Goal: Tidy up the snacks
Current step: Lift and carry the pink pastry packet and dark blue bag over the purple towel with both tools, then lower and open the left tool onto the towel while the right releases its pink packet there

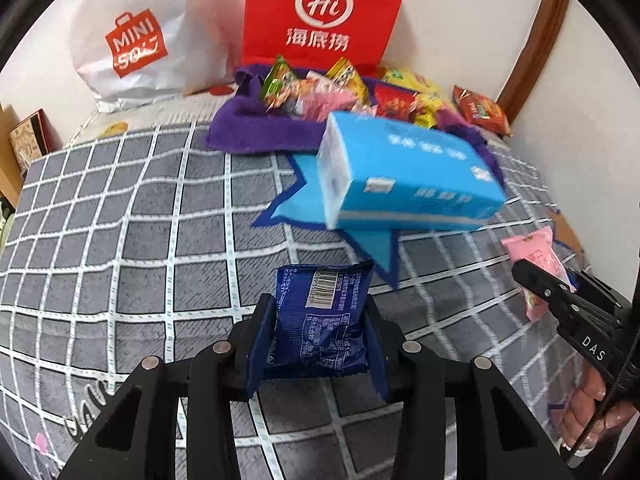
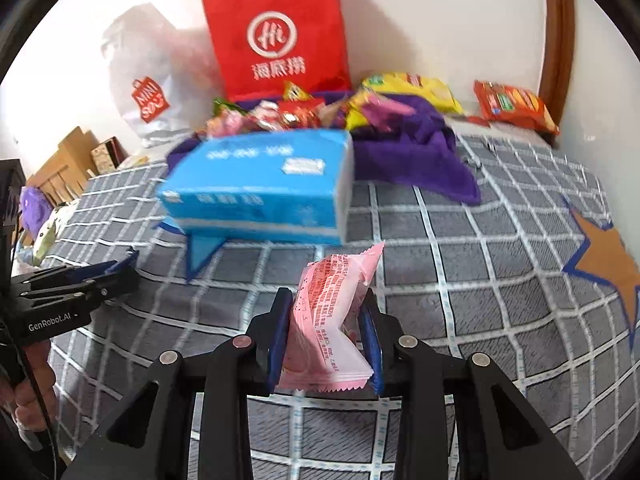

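Left tongs point(image 1: 320, 320) grip a dark-blue foil snack packet point(image 1: 322, 316), right tongs point(image 2: 326, 334) a pink one point(image 2: 332, 320); sorting underway, each probably needs placing on its star-shaped felt mat point(image 1: 372, 248).

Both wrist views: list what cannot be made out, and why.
- Blue box: lettering motion-blurred in both views.
- Dark blue packet: front faces away from the left view; edges behind the left gripper.
- Pink packet: print too small, folded inside the right gripper.
- Snack pile: partly hidden by the box.
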Available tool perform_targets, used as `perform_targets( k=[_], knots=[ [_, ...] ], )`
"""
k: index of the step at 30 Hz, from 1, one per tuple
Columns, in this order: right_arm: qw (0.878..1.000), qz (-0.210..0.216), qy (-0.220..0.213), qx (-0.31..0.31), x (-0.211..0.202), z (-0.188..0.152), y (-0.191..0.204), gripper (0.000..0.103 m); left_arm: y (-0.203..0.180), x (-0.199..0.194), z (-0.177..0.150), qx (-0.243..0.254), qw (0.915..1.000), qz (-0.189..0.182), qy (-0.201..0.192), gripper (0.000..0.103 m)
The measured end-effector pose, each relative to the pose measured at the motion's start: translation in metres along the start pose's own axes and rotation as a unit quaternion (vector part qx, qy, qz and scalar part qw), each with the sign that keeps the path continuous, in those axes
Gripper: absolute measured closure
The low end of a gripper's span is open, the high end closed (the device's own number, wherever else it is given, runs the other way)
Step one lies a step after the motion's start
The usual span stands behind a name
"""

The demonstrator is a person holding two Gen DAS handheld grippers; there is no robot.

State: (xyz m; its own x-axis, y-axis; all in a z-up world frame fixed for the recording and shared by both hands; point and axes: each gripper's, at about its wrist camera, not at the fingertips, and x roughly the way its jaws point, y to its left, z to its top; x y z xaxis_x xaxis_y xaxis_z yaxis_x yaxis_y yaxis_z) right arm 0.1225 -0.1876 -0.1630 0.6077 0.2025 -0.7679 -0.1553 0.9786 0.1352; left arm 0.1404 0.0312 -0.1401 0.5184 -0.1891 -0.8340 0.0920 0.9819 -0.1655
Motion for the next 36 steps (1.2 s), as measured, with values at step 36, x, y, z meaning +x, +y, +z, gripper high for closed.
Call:
perform_targets(
  k=[36],
  knots=[
    [0.996, -0.014, -0.083, -0.032, -0.024, 0.212, 0.01, 0.07, -0.016, -0.064, 0.174, 0.016, 0.9971, 0.004, -0.075, 0.063]
  ],
)
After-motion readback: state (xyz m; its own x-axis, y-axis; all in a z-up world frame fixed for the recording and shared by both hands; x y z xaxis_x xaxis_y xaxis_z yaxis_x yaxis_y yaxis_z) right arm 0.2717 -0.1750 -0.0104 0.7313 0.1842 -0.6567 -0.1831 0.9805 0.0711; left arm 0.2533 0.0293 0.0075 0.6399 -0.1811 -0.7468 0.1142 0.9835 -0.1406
